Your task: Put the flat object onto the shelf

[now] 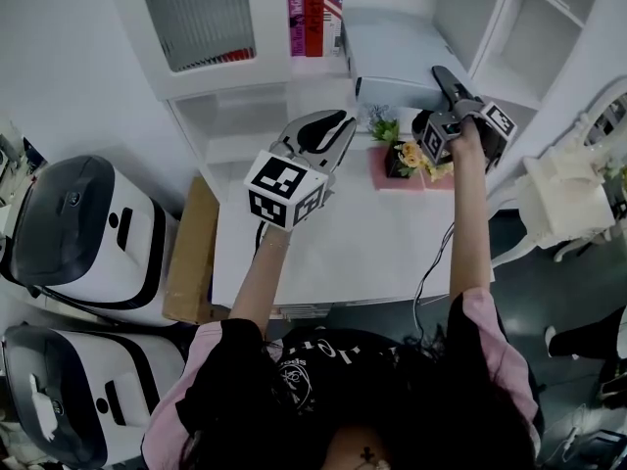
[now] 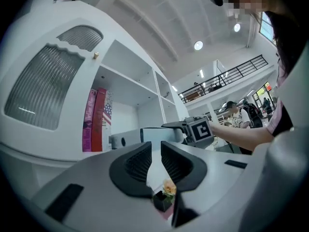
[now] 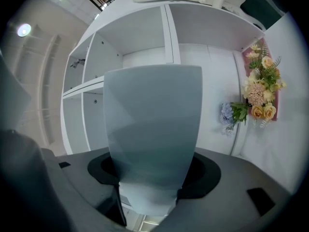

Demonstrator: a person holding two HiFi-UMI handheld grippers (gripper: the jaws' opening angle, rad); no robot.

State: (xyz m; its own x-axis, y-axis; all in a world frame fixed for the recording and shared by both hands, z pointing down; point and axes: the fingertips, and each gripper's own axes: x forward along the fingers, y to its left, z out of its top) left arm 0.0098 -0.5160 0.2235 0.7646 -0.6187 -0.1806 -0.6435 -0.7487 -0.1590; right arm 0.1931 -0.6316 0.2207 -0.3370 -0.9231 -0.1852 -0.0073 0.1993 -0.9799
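The flat object (image 1: 390,49) is a pale grey-blue panel. My right gripper (image 1: 444,74) is shut on its near edge and holds it out toward the white shelf unit (image 1: 235,76). In the right gripper view the panel (image 3: 153,124) stands up between the jaws and covers most of the open shelf compartments (image 3: 91,66) behind it. My left gripper (image 1: 323,135) hangs over the table's back left, jaws shut with nothing between them. From the left gripper (image 2: 155,150) view I see the panel (image 2: 157,133) edge-on, beside the right gripper's marker cube (image 2: 200,128).
A flower arrangement (image 1: 407,157) on a pink base sits at the back of the white table (image 1: 362,243). Books (image 1: 313,8) stand in the upper shelf. White machines (image 1: 88,228) and a cardboard box (image 1: 191,253) are at the left, a white chair (image 1: 563,199) at the right.
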